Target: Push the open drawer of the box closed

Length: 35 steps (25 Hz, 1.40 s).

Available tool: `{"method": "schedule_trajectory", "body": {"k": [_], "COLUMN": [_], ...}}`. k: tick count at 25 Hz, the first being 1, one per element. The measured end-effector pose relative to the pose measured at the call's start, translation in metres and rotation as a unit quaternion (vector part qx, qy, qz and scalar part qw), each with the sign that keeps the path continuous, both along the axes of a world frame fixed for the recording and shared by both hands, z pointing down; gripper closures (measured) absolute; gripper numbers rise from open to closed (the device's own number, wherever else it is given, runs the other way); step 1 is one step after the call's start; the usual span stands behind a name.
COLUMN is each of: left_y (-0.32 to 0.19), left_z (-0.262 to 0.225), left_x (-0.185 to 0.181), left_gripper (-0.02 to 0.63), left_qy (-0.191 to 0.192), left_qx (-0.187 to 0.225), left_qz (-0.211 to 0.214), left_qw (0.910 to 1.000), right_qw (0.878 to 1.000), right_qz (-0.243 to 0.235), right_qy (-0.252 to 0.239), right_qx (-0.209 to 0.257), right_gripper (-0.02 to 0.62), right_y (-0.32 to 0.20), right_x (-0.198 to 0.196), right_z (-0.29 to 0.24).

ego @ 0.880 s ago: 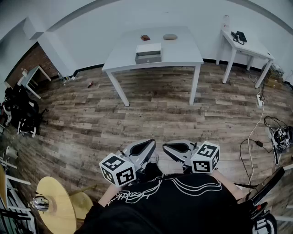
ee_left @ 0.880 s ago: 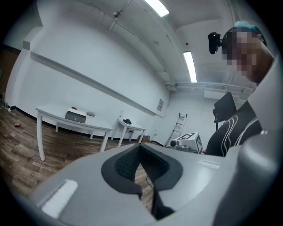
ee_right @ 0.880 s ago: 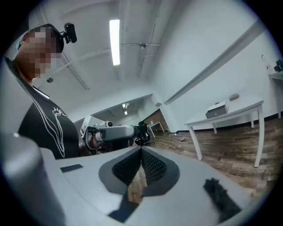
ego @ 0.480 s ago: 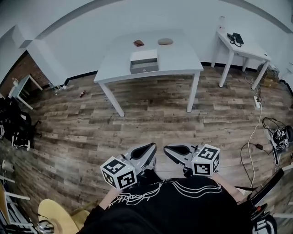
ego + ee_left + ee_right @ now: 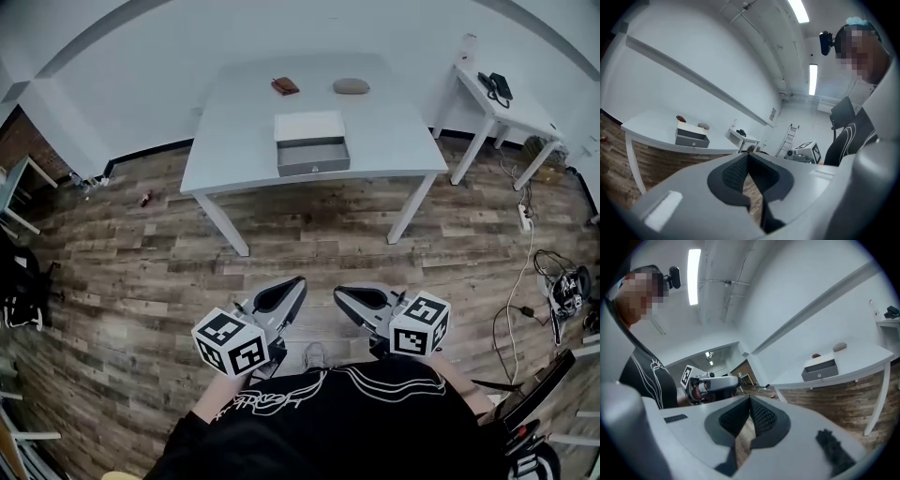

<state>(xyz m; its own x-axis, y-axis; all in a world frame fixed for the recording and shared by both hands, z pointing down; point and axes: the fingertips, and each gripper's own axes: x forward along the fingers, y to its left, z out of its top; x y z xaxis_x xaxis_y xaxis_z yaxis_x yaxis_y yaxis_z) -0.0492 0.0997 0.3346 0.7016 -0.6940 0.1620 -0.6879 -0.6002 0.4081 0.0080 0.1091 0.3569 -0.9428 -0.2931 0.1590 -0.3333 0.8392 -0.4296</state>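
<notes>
Box [image 5: 307,126] sits mid-depth on the white table [image 5: 234,141]. Its drawer [image 5: 313,161] is pulled out toward the person, with the grey front just short of the table's near edge. A brown item [image 5: 285,86] and a grey oval [image 5: 351,86] lie behind the box, apart from it. Left gripper [image 5: 298,281] and right gripper [image 5: 339,292] are low by the person's torso, well apart from the table, with wood floor [image 5: 309,234] between. Both pairs of jaws are closed tip to tip, holding nothing. Side table [image 5: 506,108] and floor cables [image 5: 561,292] are off to the right.
</notes>
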Motion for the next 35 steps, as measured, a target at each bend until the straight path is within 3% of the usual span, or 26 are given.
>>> {"method": "schedule_trajectory", "body": {"k": [7, 14, 20, 28, 35], "left_y": [-0.074, -0.104, -0.134, -0.192, -0.251], "left_z": [0.004, 0.031, 0.041, 0.073, 0.081], "left_x": [-0.058, -0.057, -0.055, -0.062, -0.066], "left_gripper": [0.598, 0.598, 0.598, 0.598, 0.598], "left_qy": [0.004, 0.005, 0.007, -0.01, -0.006], "left_qx": [0.0, -0.036, -0.043, -0.067, -0.078], "left_qz": [0.021, 0.041, 0.045, 0.041, 0.049], "left_qw": [0.9998, 0.9985, 0.998, 0.9968, 0.9957], "right_qw": [0.999, 0.996, 0.998, 0.996, 0.995], "right_qz": [0.032, 0.081, 0.062, 0.082, 0.086], "right_qy": [0.017, 0.026, 0.016, 0.026, 0.036], "right_qx": [0.019, -0.012, 0.0, -0.026, -0.022], "right_gripper": [0.588, 0.588, 0.588, 0.588, 0.586], "right_y": [-0.08, -0.115, -0.138, -0.208, -0.272], "right_x": [-0.05, -0.044, -0.048, -0.048, -0.055], "right_z": [-0.004, 0.023, 0.027, 0.058, 0.064]}}
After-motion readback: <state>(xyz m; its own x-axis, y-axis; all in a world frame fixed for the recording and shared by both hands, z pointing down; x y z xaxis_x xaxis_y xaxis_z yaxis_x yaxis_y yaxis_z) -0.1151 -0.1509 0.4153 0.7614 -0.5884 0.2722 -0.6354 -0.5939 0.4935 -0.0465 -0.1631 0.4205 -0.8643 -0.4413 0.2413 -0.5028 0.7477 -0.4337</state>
